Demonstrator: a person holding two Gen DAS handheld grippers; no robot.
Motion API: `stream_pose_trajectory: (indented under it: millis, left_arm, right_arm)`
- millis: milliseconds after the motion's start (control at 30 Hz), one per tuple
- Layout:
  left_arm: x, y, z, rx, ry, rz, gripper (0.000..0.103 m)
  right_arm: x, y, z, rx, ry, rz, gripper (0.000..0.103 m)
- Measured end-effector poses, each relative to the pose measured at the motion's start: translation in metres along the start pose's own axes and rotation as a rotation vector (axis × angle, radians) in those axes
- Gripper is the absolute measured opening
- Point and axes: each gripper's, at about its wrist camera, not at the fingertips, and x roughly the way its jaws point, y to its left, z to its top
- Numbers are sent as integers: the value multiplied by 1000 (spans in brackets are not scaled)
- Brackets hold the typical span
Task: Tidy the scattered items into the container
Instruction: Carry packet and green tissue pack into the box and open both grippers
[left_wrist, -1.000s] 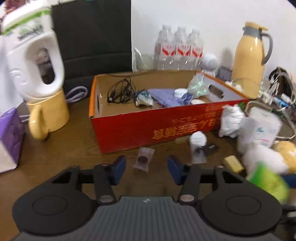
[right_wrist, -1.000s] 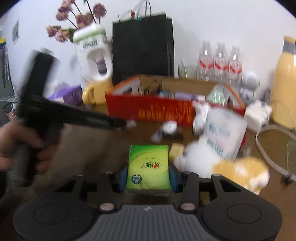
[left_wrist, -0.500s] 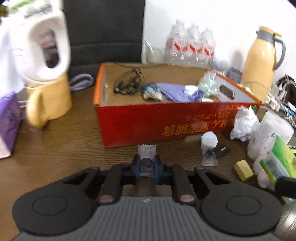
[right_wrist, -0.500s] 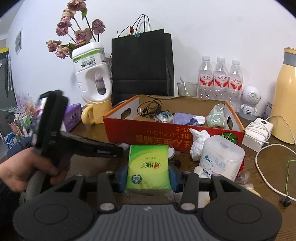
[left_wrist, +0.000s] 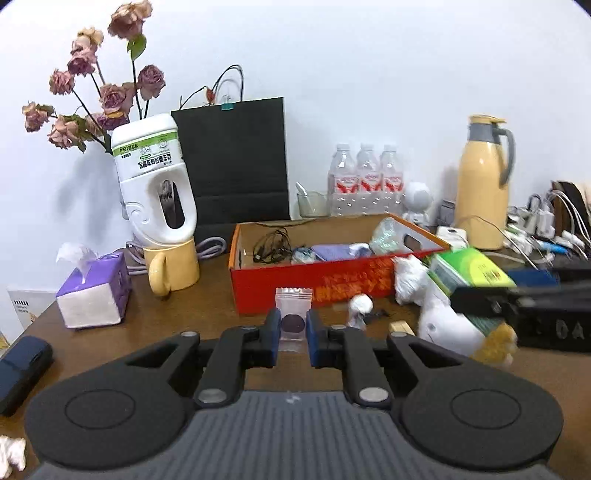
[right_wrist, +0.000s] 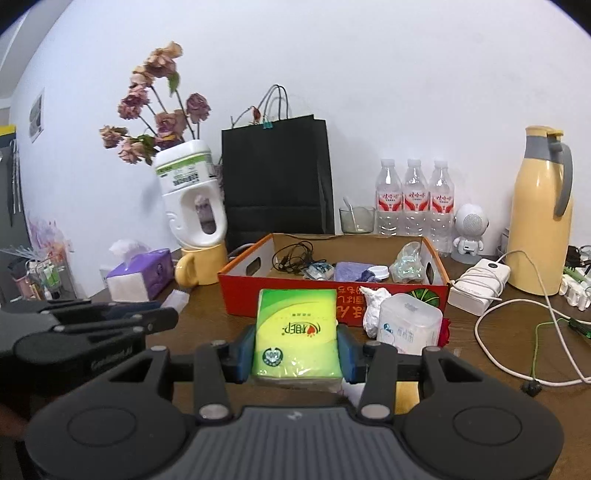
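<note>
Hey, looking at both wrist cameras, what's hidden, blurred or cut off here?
- Left wrist view: the green tissue pack and white plush toy are motion-blurred, partly behind the right hand-held gripper.
- Left wrist view: print on the red box is smeared.
- Right wrist view: the small clear bag is mostly hidden by the left hand-held gripper.
- Right wrist view: the yellow item is covered by gripper linkage.

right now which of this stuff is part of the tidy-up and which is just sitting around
Part of the job:
- red box, the container
- small clear packet, gripped by the left gripper
- green tissue pack, gripped by the right gripper
- crumpled white paper and round plastic tub, loose in front of the box

Just lying about:
- yellow thermos
- water bottles
- black bag
- purple tissue box
</note>
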Motion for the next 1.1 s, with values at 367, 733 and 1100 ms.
stream_pose_trajectory:
  millis: [367,733,1100]
  left_arm:
    - [-53,-2,-12,-7,-62,6,16]
    - [-7,10,8,-24,-26,-26,16]
    - [124,24,109,-102,-18,-59,16]
  right_arm:
    - [-40,17,-15,21,-41,-4,44]
    - [-9,-7,-8,76,-14,5,44]
    - [93,-68,92,69,-1,-1,44]
